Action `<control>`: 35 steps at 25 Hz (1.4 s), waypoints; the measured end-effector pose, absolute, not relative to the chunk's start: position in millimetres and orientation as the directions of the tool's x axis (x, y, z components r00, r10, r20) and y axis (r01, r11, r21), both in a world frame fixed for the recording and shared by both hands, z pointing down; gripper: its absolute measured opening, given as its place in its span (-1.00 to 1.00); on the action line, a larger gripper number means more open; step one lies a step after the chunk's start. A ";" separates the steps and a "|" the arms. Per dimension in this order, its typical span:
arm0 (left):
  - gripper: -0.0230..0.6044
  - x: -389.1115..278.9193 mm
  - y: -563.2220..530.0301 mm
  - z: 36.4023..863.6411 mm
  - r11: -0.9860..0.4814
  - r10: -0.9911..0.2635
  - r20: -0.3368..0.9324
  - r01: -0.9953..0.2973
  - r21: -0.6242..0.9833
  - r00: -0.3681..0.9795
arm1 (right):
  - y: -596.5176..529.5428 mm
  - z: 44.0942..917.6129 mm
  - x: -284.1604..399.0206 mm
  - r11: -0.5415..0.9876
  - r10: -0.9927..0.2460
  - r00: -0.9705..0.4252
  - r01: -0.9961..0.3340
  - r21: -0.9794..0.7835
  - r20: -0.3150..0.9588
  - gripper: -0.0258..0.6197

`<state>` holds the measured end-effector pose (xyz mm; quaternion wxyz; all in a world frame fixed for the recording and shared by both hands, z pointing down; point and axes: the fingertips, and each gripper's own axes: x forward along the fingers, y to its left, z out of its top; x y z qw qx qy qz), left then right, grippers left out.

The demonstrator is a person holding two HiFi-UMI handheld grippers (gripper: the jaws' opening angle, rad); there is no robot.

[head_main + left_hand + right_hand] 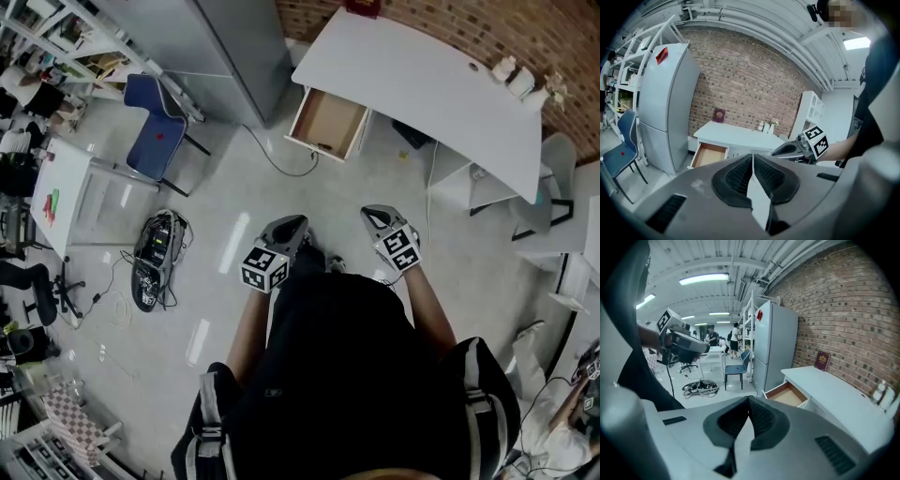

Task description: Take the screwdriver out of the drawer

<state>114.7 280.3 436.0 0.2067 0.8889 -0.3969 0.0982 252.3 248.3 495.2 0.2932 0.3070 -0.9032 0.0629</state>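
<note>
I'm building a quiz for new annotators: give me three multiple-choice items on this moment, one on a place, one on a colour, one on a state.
1. Where is the open drawer?
A. in the white desk, at the end nearest the grey fridge
B. in the fridge
C. on the floor
2. The chair is:
A. red
B. blue
C. green
3. The left tongs and right tongs are:
A. wide open
B. shut, empty
C. shut on a screwdriver
Key: 1A, it juts from the desk beside the fridge; 2B, its seat is blue; 3B, each pair is closed with nothing between.
</note>
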 end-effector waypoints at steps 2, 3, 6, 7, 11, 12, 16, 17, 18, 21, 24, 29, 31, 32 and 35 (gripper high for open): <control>-0.85 108.8 275.4 440.4 -0.595 -0.664 0.345 -0.748 0.294 0.663 | 245.8 496.3 247.2 0.804 -0.516 -0.636 -0.590 0.070 0.574 -0.75; -0.85 106.5 272.9 443.1 -0.594 -0.662 0.350 -0.749 0.294 0.662 | 244.6 497.0 245.2 0.806 -0.513 -0.634 -0.588 0.070 0.578 -0.75; -0.85 104.1 263.1 447.9 -0.596 -0.655 0.358 -0.746 0.297 0.666 | 238.7 499.3 243.9 0.809 -0.504 -0.628 -0.584 0.070 0.593 -0.75; -0.85 104.0 258.9 448.4 -0.597 -0.653 0.356 -0.744 0.300 0.668 | 235.5 500.0 244.9 0.808 -0.504 -0.623 -0.584 0.073 0.598 -0.75; -0.85 101.5 239.3 447.4 -0.601 -0.651 0.344 -0.737 0.309 0.676 | 219.6 499.6 246.7 0.801 -0.508 -0.608 -0.593 0.076 0.610 -0.75; -0.85 100.1 234.8 447.5 -0.603 -0.650 0.342 -0.734 0.312 0.679 | 215.9 499.5 245.5 0.801 -0.507 -0.607 -0.594 0.074 0.612 -0.75; -0.85 92.3 219.9 450.5 -0.604 -0.641 0.344 -0.728 0.324 0.686 | 203.6 501.7 236.2 0.803 -0.500 -0.600 -0.591 0.076 0.624 -0.75; -0.85 90.0 216.3 451.2 -0.605 -0.640 0.344 -0.726 0.326 0.687 | 200.7 502.3 233.5 0.804 -0.499 -0.598 -0.590 0.077 0.627 -0.75; -0.85 87.5 212.9 451.7 -0.607 -0.637 0.344 -0.724 0.329 0.690 | 198.1 502.9 230.8 0.803 -0.499 -0.596 -0.591 0.077 0.630 -0.75; -0.85 79.6 203.2 452.1 -0.613 -0.624 0.350 -0.715 0.336 0.699 | 189.7 504.3 221.9 0.800 -0.500 -0.589 -0.595 0.078 0.636 -0.75; -0.85 72.4 192.8 454.1 -0.614 -0.617 0.353 -0.711 0.343 0.703 | 181.6 505.8 214.7 0.796 -0.502 -0.583 -0.600 0.079 0.639 -0.75; -0.85 65.1 172.3 457.8 -0.628 -0.605 0.341 -0.695 0.349 0.719 | 164.3 506.2 207.9 0.783 -0.518 -0.567 -0.616 0.087 0.641 -0.75; -0.85 61.3 163.4 458.6 -0.637 -0.599 0.338 -0.688 0.349 0.726 | 156.1 505.0 204.2 0.774 -0.527 -0.562 -0.626 0.088 0.638 -0.75; -0.85 59.3 159.3 458.9 -0.640 -0.595 0.337 -0.684 0.350 0.730 | 152.5 504.6 202.4 0.770 -0.531 -0.558 -0.631 0.089 0.637 -0.75; -0.85 53.1 146.0 459.2 -0.655 -0.581 0.333 -0.669 0.351 0.743 | 142.1 504.9 197.3 0.758 -0.543 -0.543 -0.645 0.097 0.641 -0.75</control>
